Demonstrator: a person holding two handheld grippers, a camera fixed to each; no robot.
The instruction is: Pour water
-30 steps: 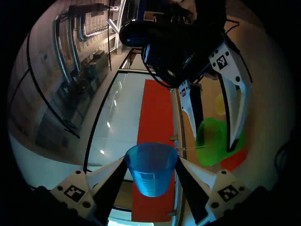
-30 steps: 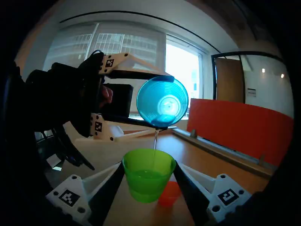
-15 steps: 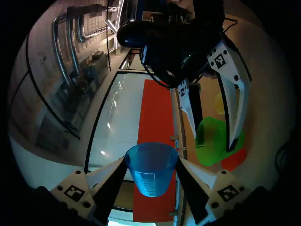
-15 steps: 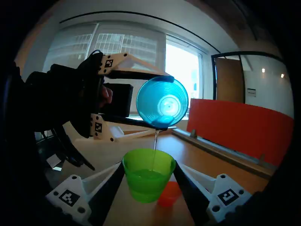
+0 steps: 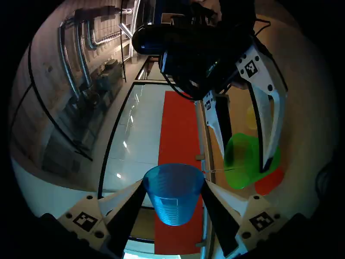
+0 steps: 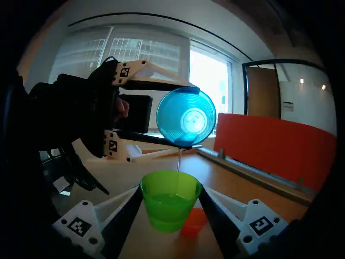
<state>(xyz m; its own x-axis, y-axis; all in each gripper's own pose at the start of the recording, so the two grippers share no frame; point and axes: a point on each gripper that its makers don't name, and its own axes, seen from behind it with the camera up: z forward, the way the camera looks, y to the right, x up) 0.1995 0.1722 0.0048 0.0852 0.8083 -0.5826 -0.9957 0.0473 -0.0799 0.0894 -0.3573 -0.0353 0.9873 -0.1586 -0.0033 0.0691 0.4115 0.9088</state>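
Observation:
My left gripper [image 5: 172,196] is shut on a blue cup [image 5: 173,193] that lies tipped on its side. In the right gripper view that blue cup [image 6: 186,116] hangs above with its mouth facing the camera, held by the left gripper [image 6: 187,118]. A thin stream of water [image 6: 178,170] falls from its lower rim into a green cup [image 6: 170,200]. My right gripper [image 6: 170,203] is shut on the green cup, which stands upright and holds water. In the left gripper view the green cup [image 5: 243,162] sits between the fingers of the right gripper [image 5: 246,166].
An orange cup [image 6: 194,222] stands on the wooden table [image 6: 241,194] just behind the green cup. A red partition [image 6: 276,144] runs along the table's far edge. A yellow cup [image 5: 251,117] sits farther off on the table. A gloved hand [image 6: 77,116] holds the left gripper.
The stream keeps running and the remaining water in the blue cup has shrunk a little. Both grippers hold almost still.

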